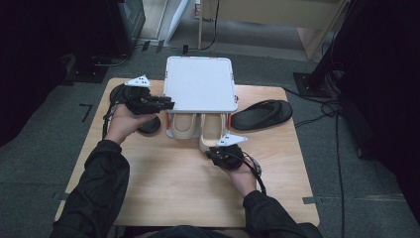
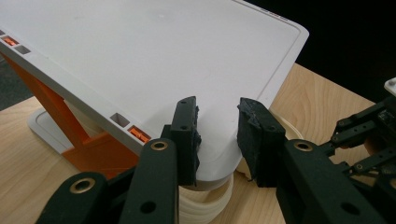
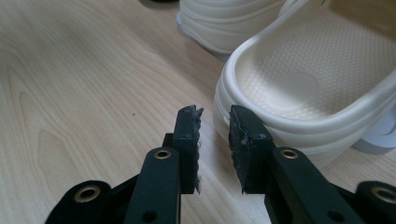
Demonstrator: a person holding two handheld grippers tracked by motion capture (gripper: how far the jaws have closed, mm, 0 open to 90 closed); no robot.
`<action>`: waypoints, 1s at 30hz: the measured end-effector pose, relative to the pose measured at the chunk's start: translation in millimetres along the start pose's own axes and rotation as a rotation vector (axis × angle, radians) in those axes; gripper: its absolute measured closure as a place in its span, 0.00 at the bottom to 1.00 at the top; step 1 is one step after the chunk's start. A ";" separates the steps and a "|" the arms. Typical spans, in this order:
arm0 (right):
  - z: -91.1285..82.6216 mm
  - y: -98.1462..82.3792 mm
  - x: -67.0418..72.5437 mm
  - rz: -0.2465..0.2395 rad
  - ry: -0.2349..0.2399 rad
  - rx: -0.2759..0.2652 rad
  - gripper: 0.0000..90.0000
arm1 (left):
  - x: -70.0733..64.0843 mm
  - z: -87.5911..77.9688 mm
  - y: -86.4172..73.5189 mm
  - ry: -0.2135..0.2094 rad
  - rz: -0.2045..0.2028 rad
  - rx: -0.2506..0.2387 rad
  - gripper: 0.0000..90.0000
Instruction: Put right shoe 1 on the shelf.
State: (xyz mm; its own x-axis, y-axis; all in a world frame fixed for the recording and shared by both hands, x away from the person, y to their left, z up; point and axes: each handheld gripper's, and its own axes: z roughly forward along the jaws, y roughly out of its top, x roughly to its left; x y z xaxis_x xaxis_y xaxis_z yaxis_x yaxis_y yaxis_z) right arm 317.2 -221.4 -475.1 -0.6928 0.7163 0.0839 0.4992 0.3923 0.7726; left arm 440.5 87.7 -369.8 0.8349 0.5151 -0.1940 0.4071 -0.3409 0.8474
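A white shoe rack point(image 1: 200, 84) on orange supports point(image 2: 88, 144) stands at the back middle of the wooden table. Two cream slippers lie under it, the left one point(image 1: 183, 126) beside the right one point(image 1: 212, 130), heels towards me. My left gripper point(image 1: 167, 104) is open at the rack's near left corner; in the left gripper view point(image 2: 217, 123) the white top's corner point(image 2: 215, 163) lies between the jaws, untouched. My right gripper point(image 1: 215, 151) is open just short of the right slipper's heel point(image 3: 303, 79), with bare wood between its jaws point(image 3: 215, 126).
A black flip-flop point(image 1: 262, 115) lies right of the rack. Another black sandal point(image 1: 148, 125) lies under my left hand, near the table's left edge. The table's front half point(image 1: 173, 183) is bare wood. Dark cables and equipment surround the table on the floor.
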 end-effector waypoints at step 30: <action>12.1 14.9 -24.9 0.048 -0.045 -0.026 0.81 | 0.3 -0.3 -0.4 0.008 -0.003 -0.002 0.80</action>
State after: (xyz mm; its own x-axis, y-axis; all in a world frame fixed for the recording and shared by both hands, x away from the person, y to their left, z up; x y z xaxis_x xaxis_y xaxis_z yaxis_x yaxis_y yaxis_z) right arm 348.1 -226.4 -473.3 -0.6441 0.7592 0.0936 0.5172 0.3421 0.7845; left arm 440.4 88.2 -370.0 0.8307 0.5226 -0.1920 0.4085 -0.3377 0.8480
